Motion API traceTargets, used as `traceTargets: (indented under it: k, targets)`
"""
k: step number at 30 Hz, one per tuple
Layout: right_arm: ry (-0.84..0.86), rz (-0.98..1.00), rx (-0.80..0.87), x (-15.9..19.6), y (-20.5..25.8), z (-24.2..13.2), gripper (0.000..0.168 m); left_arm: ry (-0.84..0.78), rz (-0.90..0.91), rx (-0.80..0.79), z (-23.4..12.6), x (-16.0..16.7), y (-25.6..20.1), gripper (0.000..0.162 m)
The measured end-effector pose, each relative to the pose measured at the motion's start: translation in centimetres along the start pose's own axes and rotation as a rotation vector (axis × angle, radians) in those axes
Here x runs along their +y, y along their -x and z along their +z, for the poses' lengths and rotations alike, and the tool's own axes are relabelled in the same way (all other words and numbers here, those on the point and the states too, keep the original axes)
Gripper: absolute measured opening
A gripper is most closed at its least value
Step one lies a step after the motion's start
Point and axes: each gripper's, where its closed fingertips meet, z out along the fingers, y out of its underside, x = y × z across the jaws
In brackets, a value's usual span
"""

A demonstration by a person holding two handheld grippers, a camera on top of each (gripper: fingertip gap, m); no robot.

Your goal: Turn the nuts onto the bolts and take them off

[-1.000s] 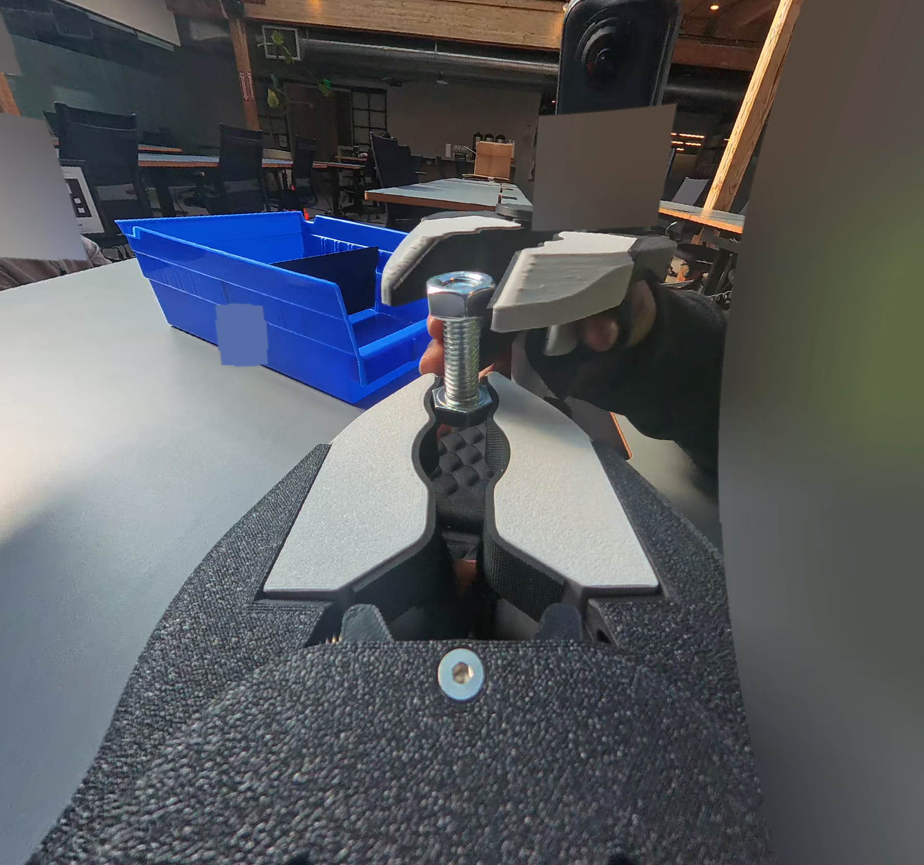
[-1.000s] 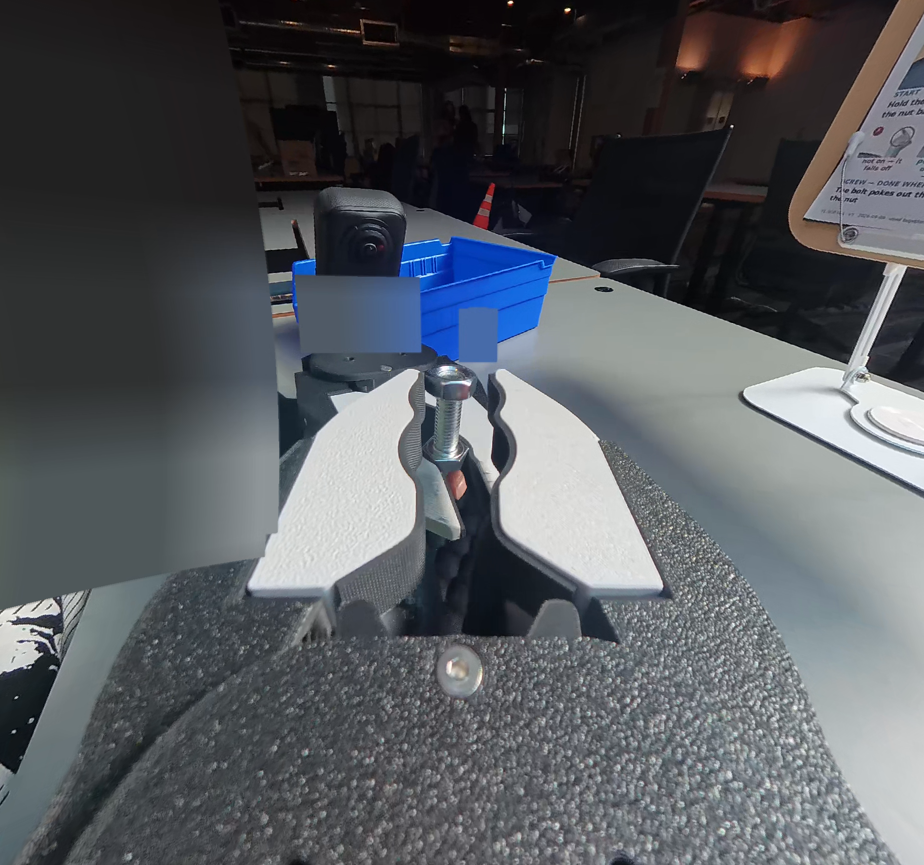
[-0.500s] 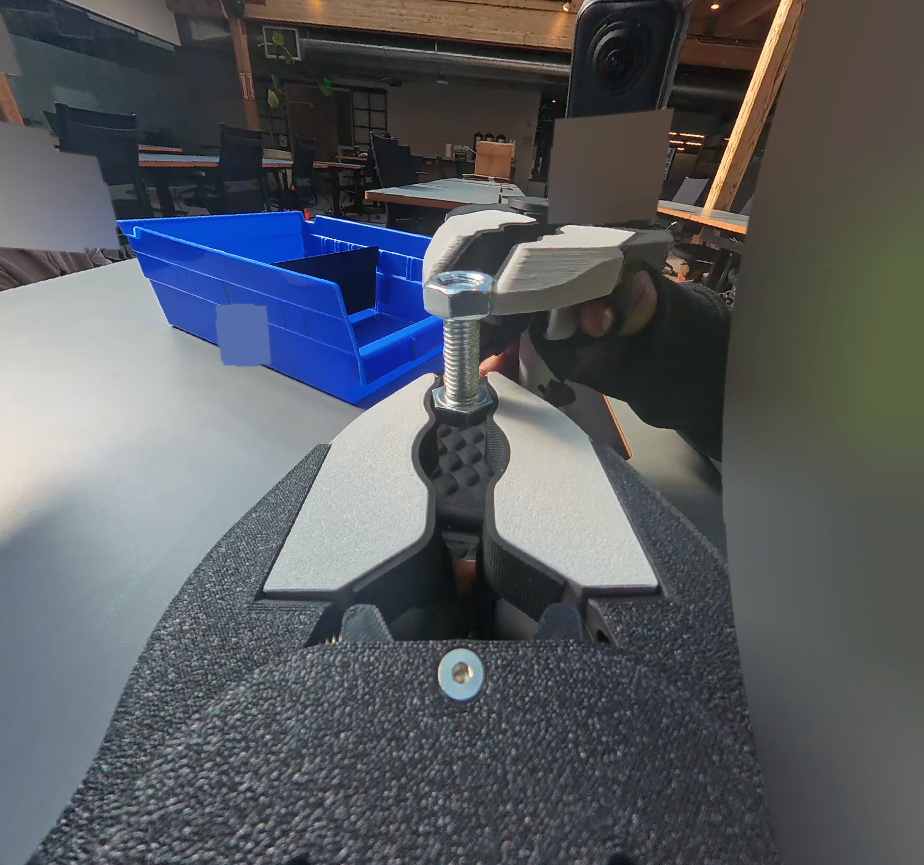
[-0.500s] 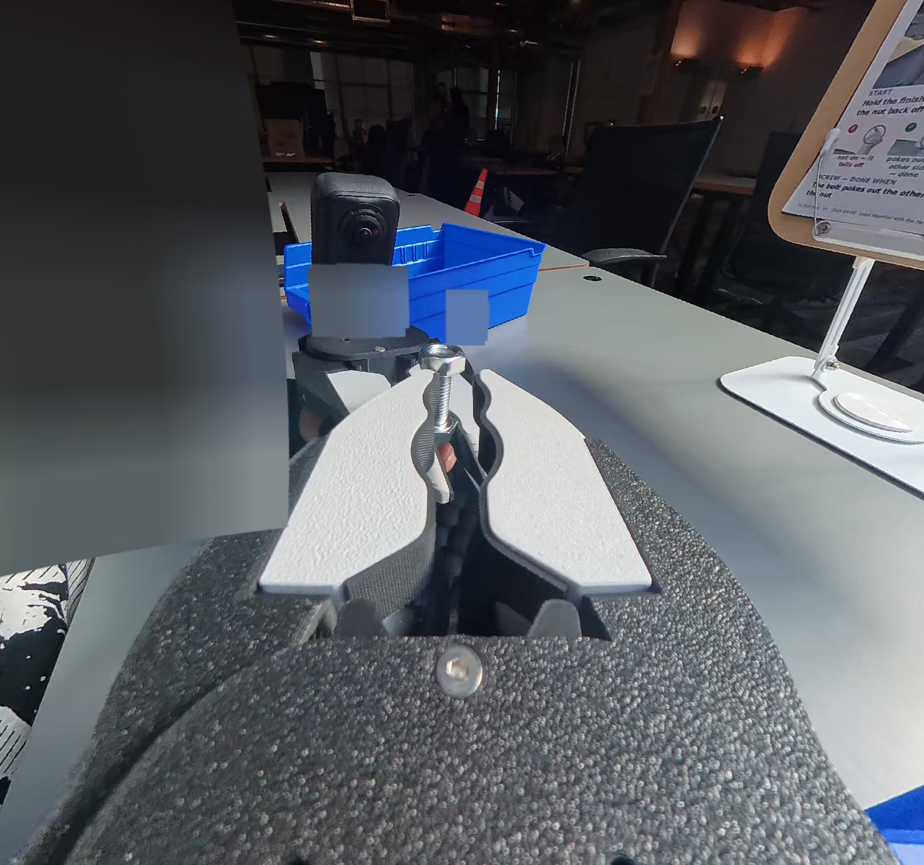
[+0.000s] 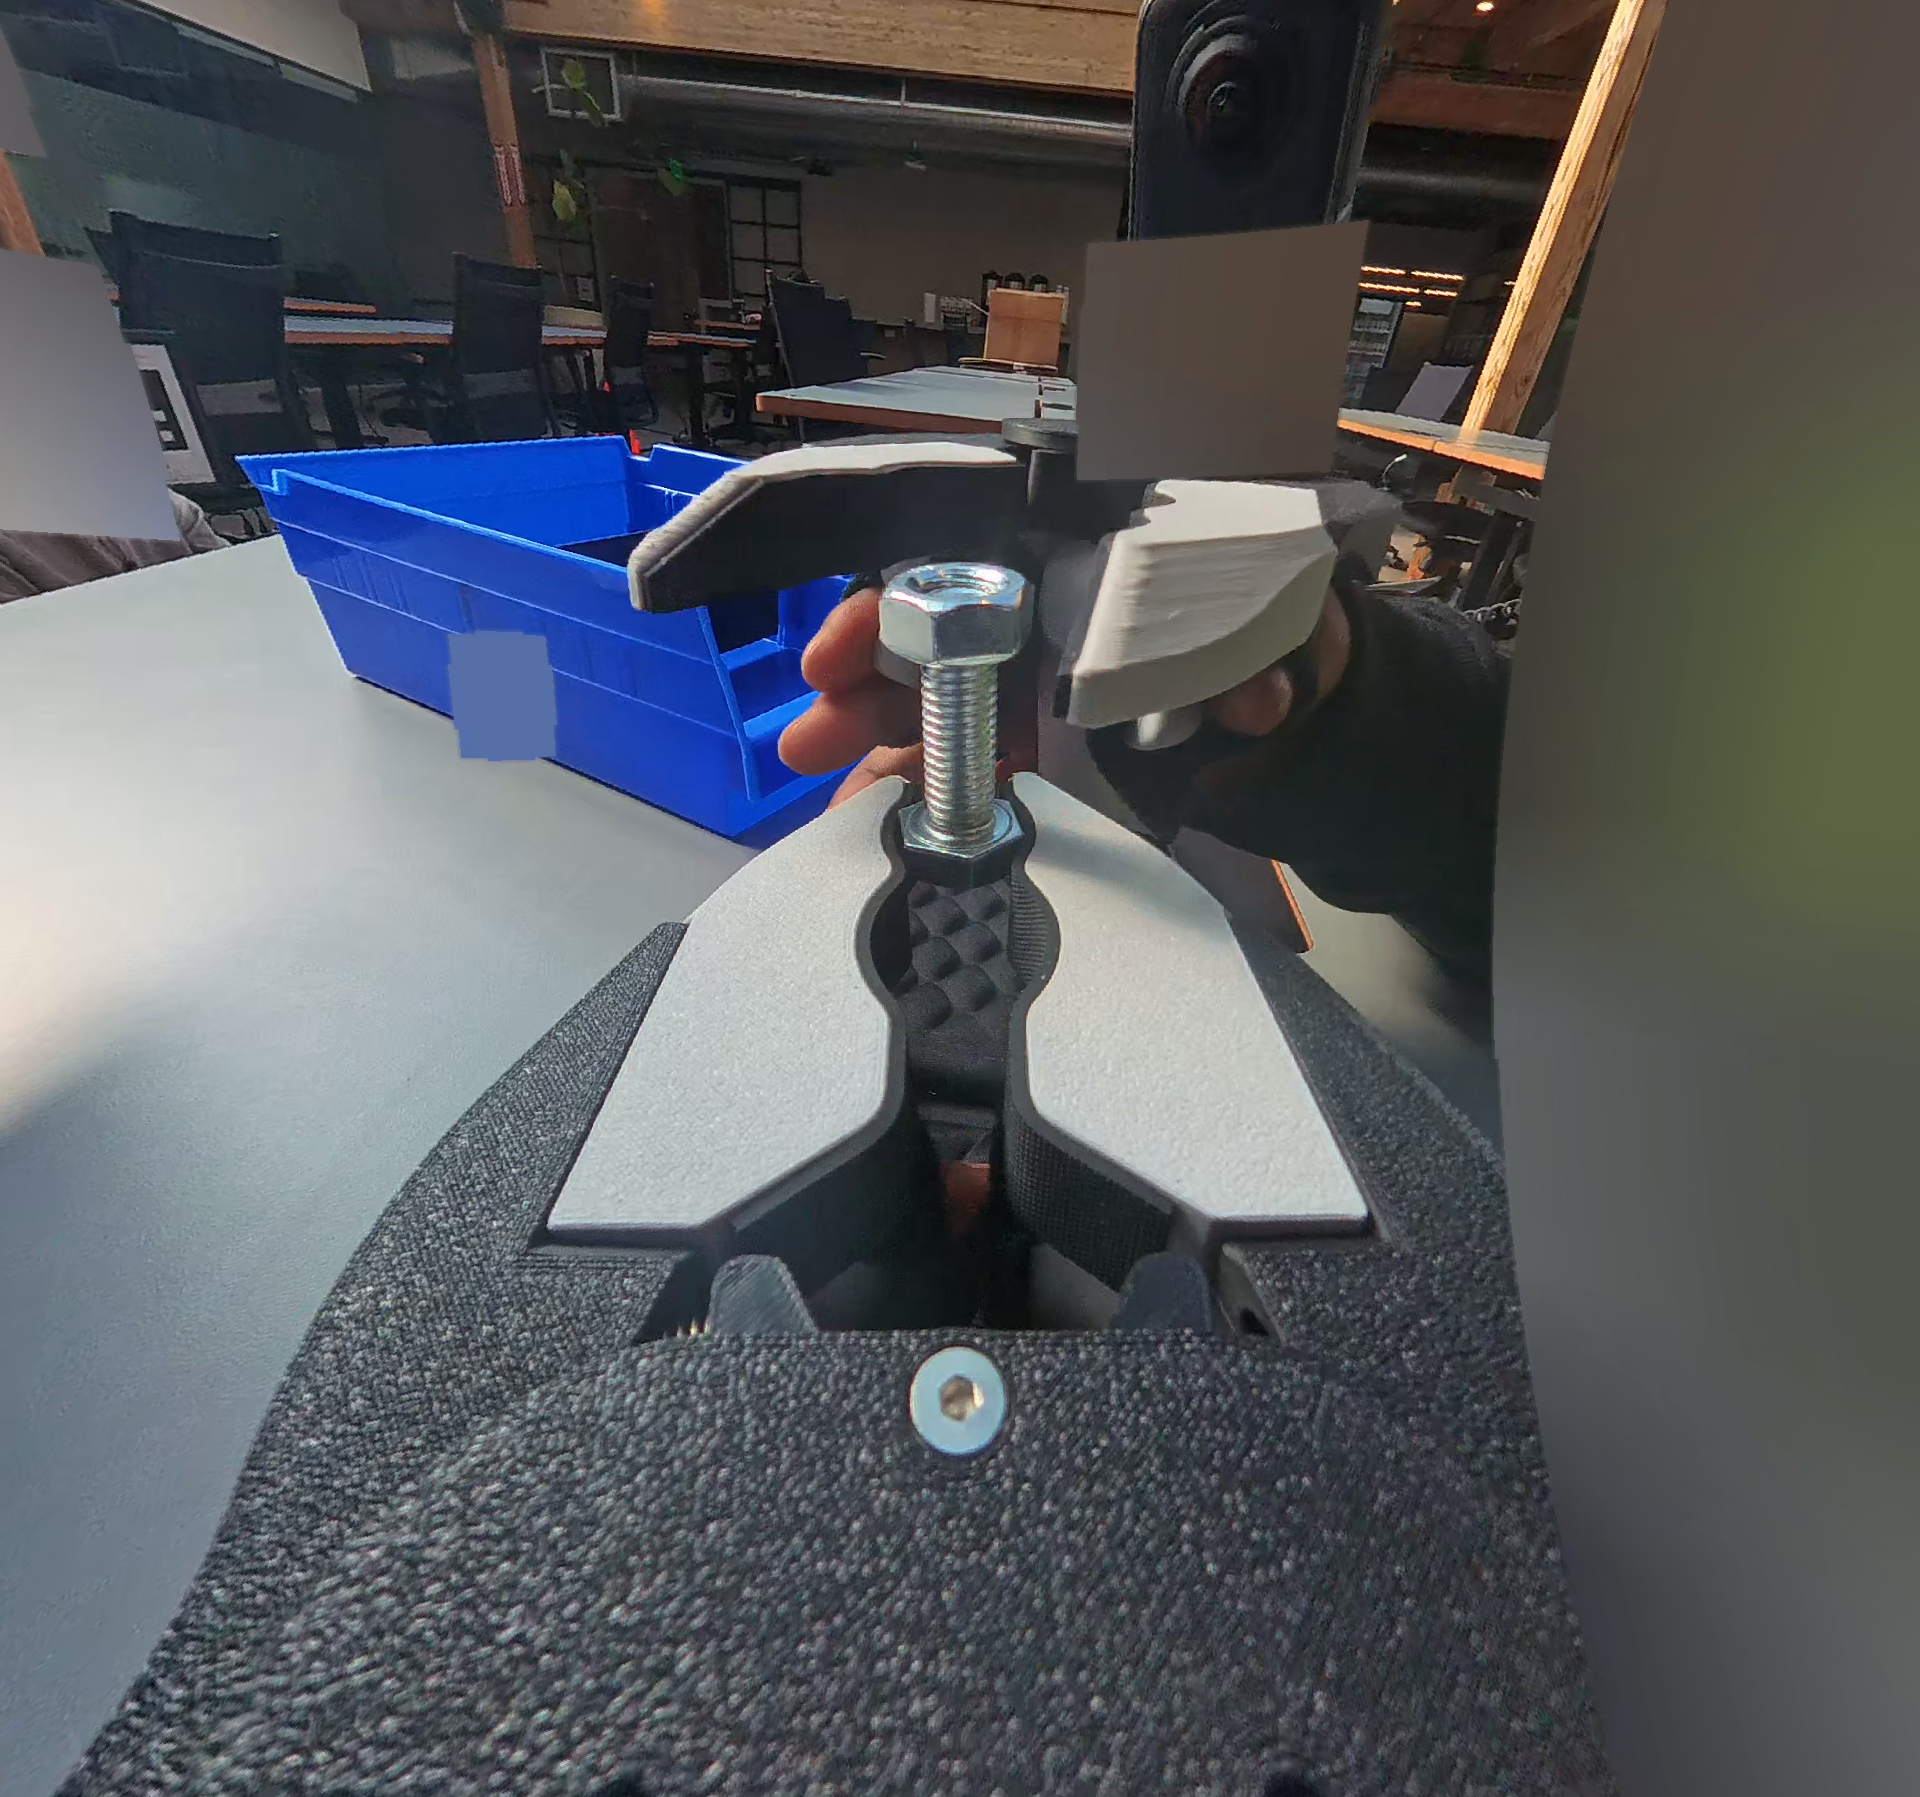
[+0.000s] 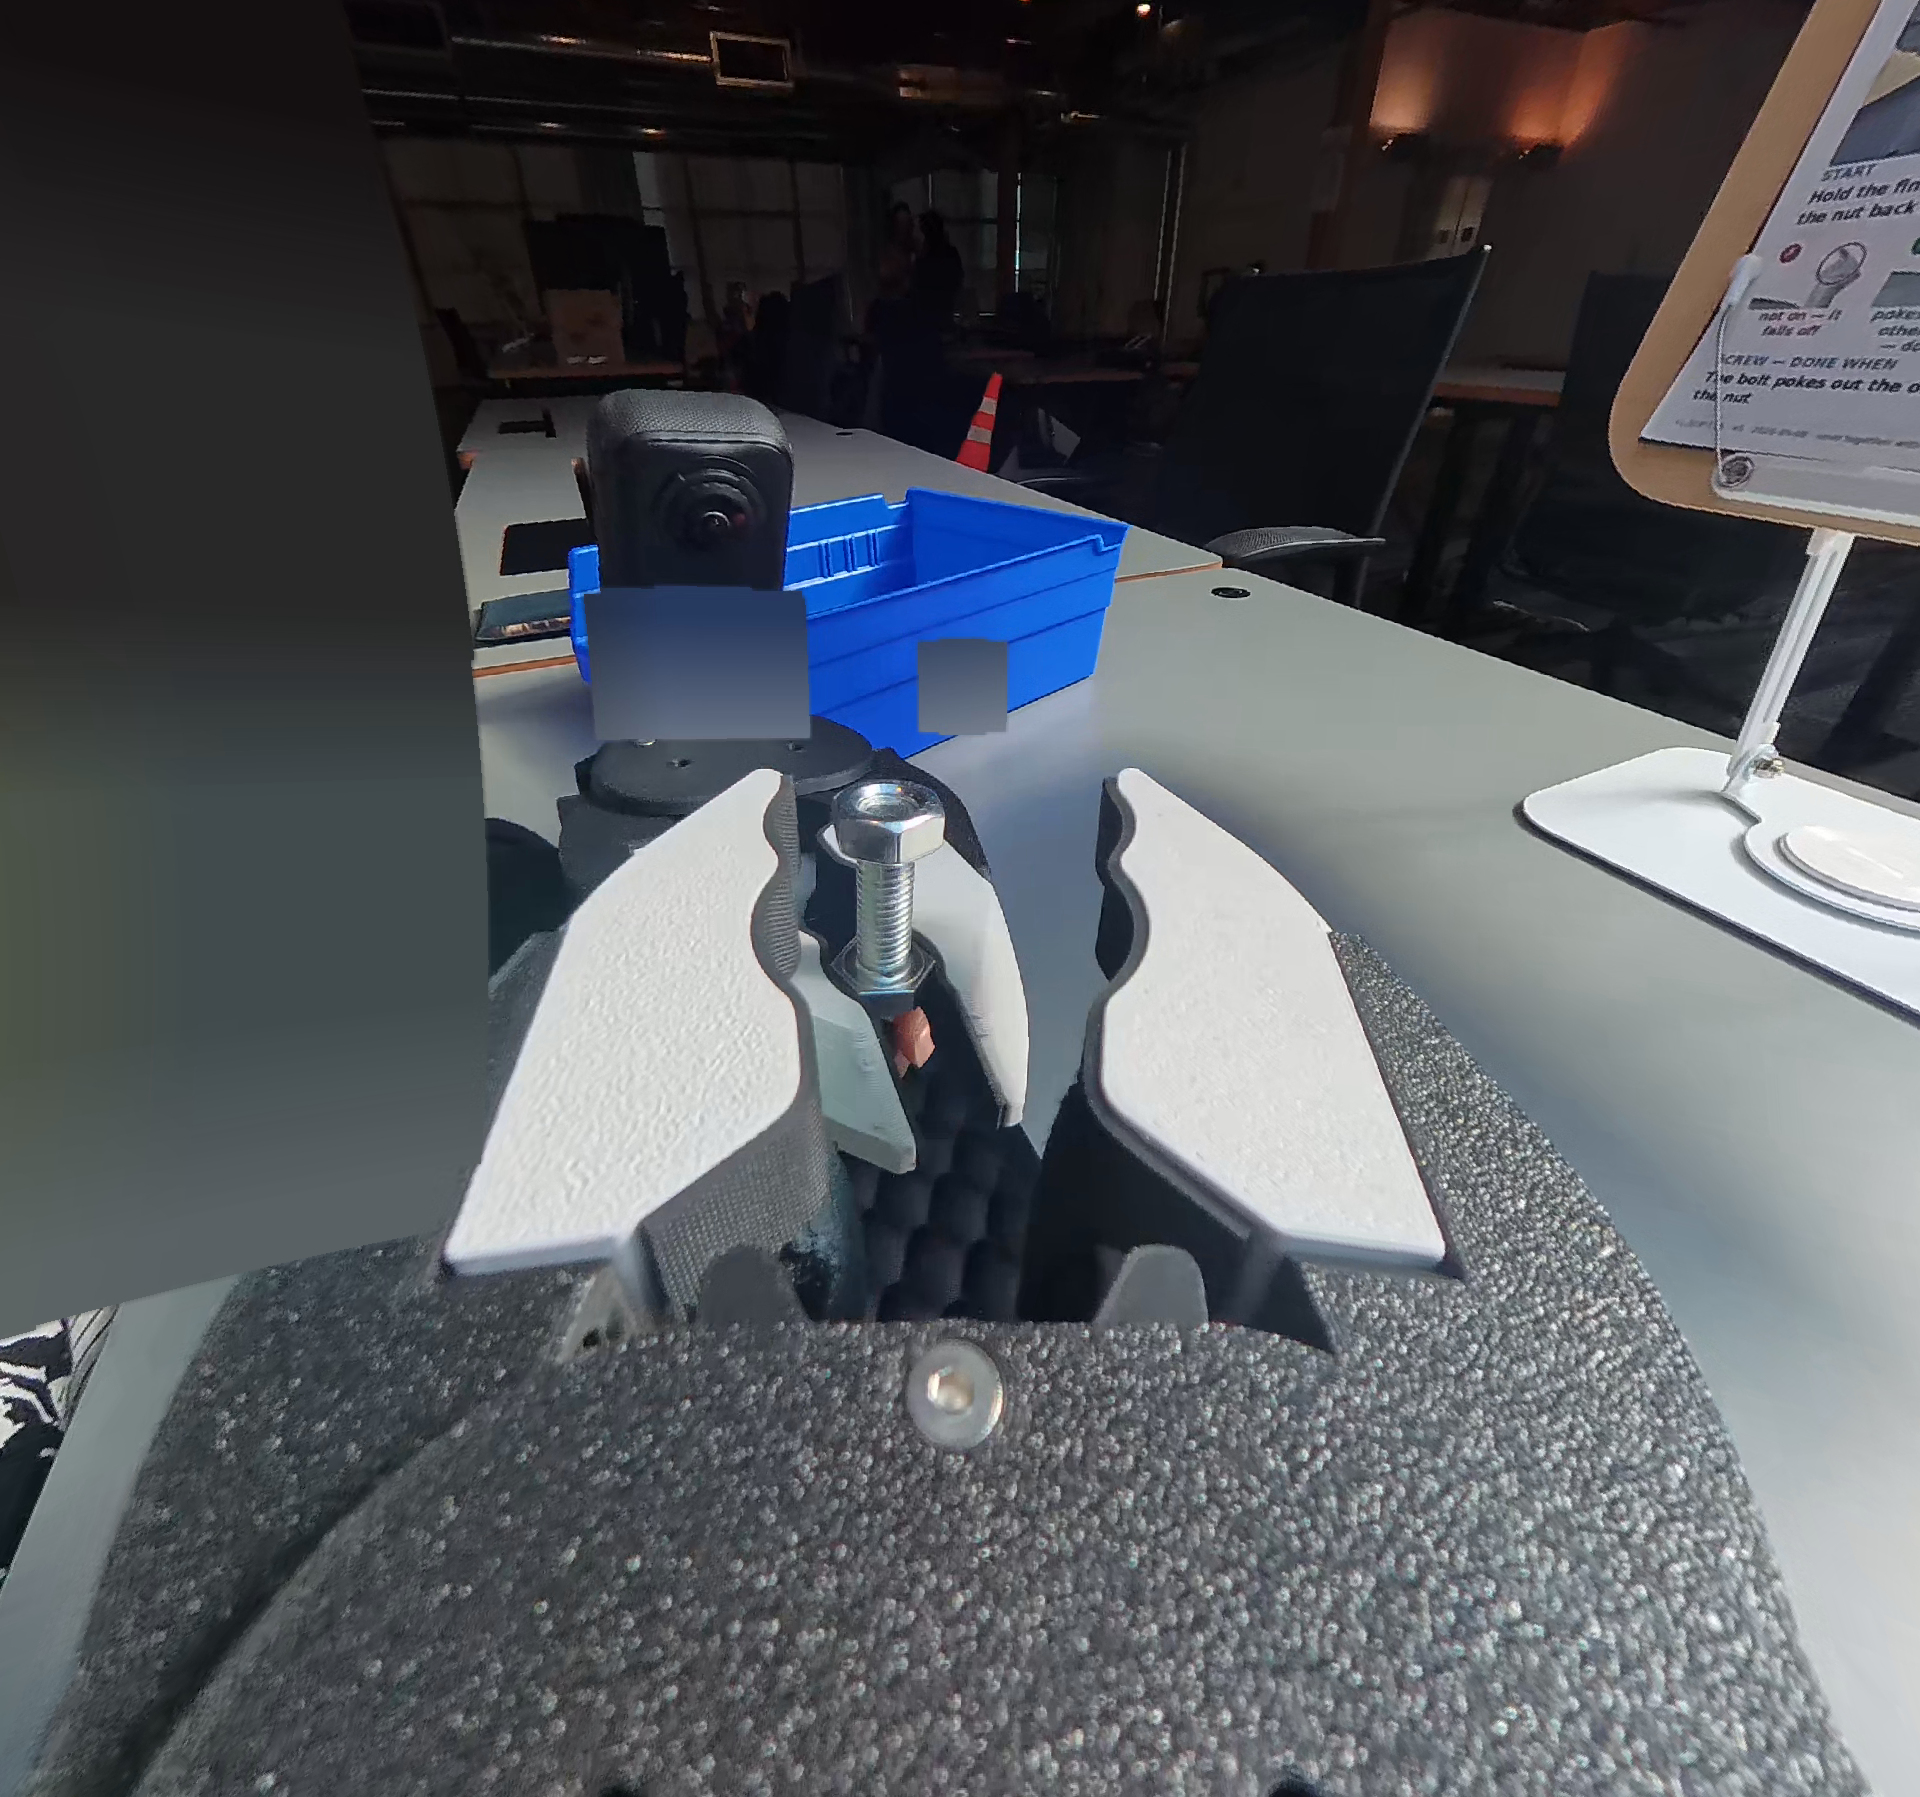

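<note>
Left wrist view: left gripper pinches the upright bolt, nut topmost; right gripper spread.

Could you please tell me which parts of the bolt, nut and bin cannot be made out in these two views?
- Left wrist view: the bolt head, if it is there, sits hidden between the left claw fingers.
- Right wrist view: whether the nut touches the right claw is unclear.
- Both views: the blue bin contents are hidden by its walls; a blurred patch covers one side of each view.
</note>
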Motion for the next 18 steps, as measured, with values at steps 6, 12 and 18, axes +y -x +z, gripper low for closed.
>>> traceTargets:
  k: [6, 12, 18]
  targets:
    - [0.006, -0.007, 0.023, 0.1, -0.5, 0.0, 0.052, -0.002, 0.000, -0.001, 0.0, 0.0, 0.0, 0.014]
    - [-0.003, -0.015, 0.050, -0.1, -0.7, -1.7, 0.049, -0.001, -0.002, 0.000, 0.0, 0.0, 0.0, 0.014]
    - [-0.026, -0.029, 0.047, -0.5, -0.7, -2.7, 0.017, 0.000, -0.001, 0.000, -0.1, 0.0, 0.0, 0.014]
